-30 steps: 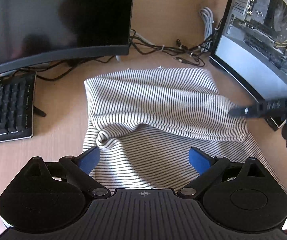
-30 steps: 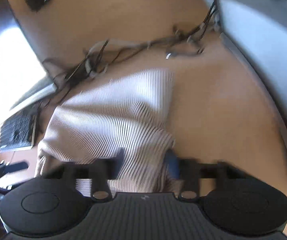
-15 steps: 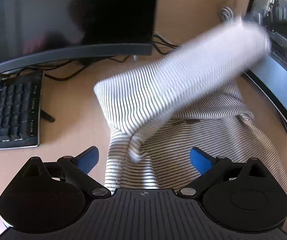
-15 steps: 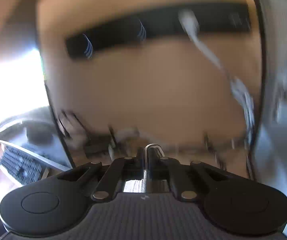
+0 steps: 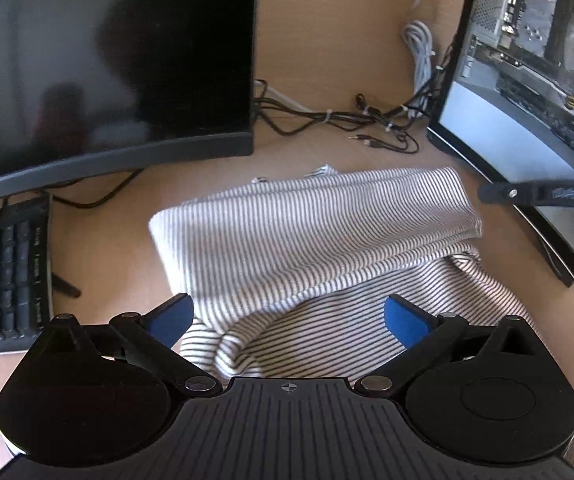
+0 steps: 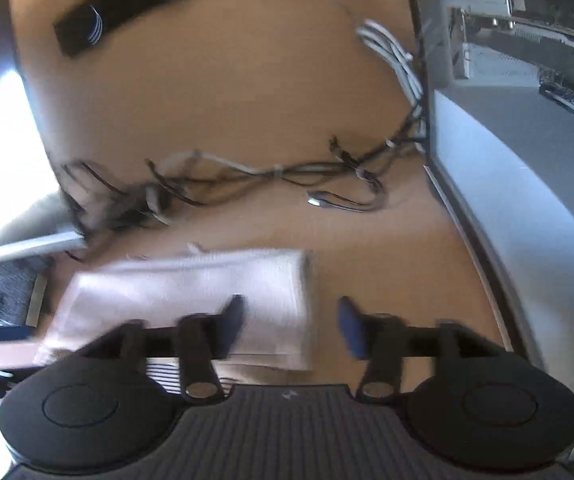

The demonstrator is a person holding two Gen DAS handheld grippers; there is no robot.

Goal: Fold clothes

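Observation:
A white garment with thin dark stripes (image 5: 319, 240) lies on the wooden desk, its far part folded into a thick band over the rest. My left gripper (image 5: 287, 316) is open, just above the garment's near, loosely bunched part, holding nothing. My right gripper (image 6: 291, 324) is open and empty over the garment's right edge (image 6: 247, 292); this view is motion-blurred. A finger of the right gripper also shows at the right edge of the left wrist view (image 5: 543, 194).
A dark monitor (image 5: 107, 60) stands at the back left with a black keyboard (image 5: 7, 272) below it. A tangle of cables (image 5: 347, 116) lies behind the garment. An open computer case (image 5: 535, 60) stands at the right.
The right gripper lifted the garment's right part, carried it over and let it drop as a folded band, then opened. The left gripper stayed open in place.

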